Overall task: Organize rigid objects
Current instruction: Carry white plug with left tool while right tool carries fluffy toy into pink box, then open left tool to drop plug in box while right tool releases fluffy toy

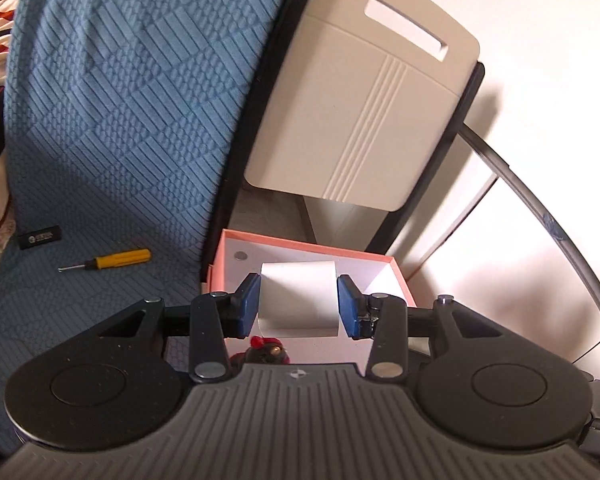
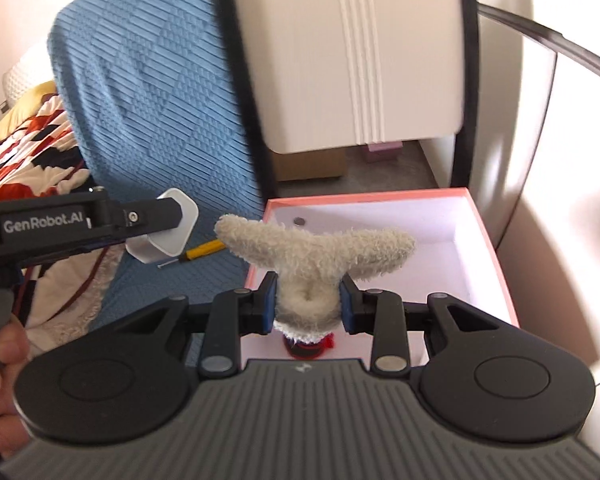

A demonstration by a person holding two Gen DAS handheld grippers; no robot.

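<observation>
My left gripper [image 1: 298, 306] is shut on a white charger plug [image 1: 298, 300] and holds it over the near edge of the pink box [image 1: 300, 245]. In the right wrist view the left gripper [image 2: 156, 236] shows at left holding the white plug [image 2: 168, 230] beside the box. My right gripper [image 2: 309, 304] is shut on a cream fluffy plush toy [image 2: 312, 252] above the pink box [image 2: 488, 248]. A red and dark item [image 2: 308, 346] lies in the box under the plush. A yellow screwdriver [image 1: 112, 260] and a small black block [image 1: 40, 237] lie on the blue seat.
The blue quilted seat cover [image 1: 120, 100] rises at left. A white cabinet panel [image 1: 360, 112] stands behind the box. A patterned blanket [image 2: 24, 148] lies at far left. A small round magnet [image 1: 241, 256] sits in the box's far corner.
</observation>
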